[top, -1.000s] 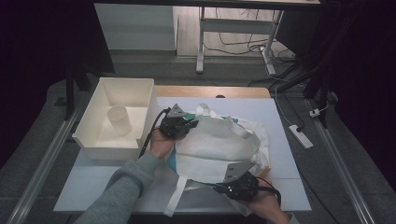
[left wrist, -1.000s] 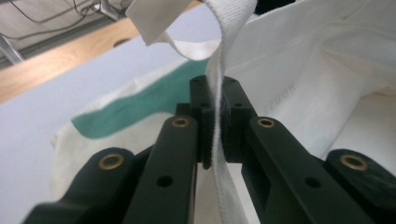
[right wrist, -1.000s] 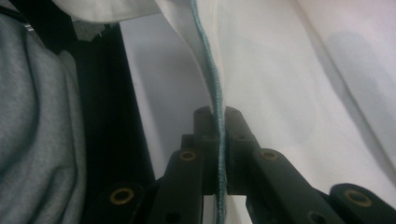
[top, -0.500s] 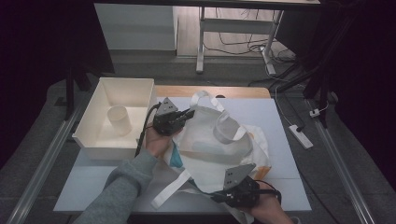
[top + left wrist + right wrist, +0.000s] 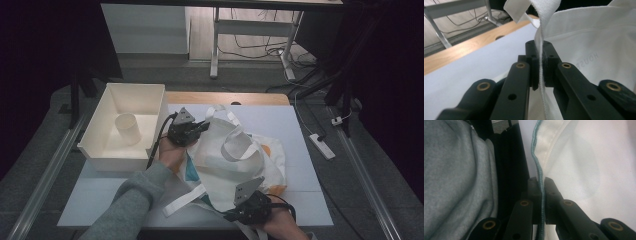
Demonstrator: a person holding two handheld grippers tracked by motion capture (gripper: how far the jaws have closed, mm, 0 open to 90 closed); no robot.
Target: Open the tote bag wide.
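1. Table [image 5: 300, 125]: bare white surface along far and right edges; white bin [image 5: 107, 145] occupies left side.
2. Tote bag [image 5: 235, 160]: crumpled at centre, beside bin.
3. Left gripper [image 5: 196, 131]: fingers clamped on bag's far edge.
4. Right gripper [image 5: 231, 216]: fingers clamped on teal-stitched near hem, at table's front edge.

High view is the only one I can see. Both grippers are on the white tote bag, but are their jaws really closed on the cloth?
Observer: Yes. In the left gripper view, the left gripper is shut on a white hem of the tote bag, which runs upright between the pads.
Operator: And the right one?
Observer: The right gripper is shut on a teal-stitched edge of the same bag.
Operator: Is anything printed on the bag?
Observer: The left gripper view shows faint grey letters through the cloth; I cannot read them fully.
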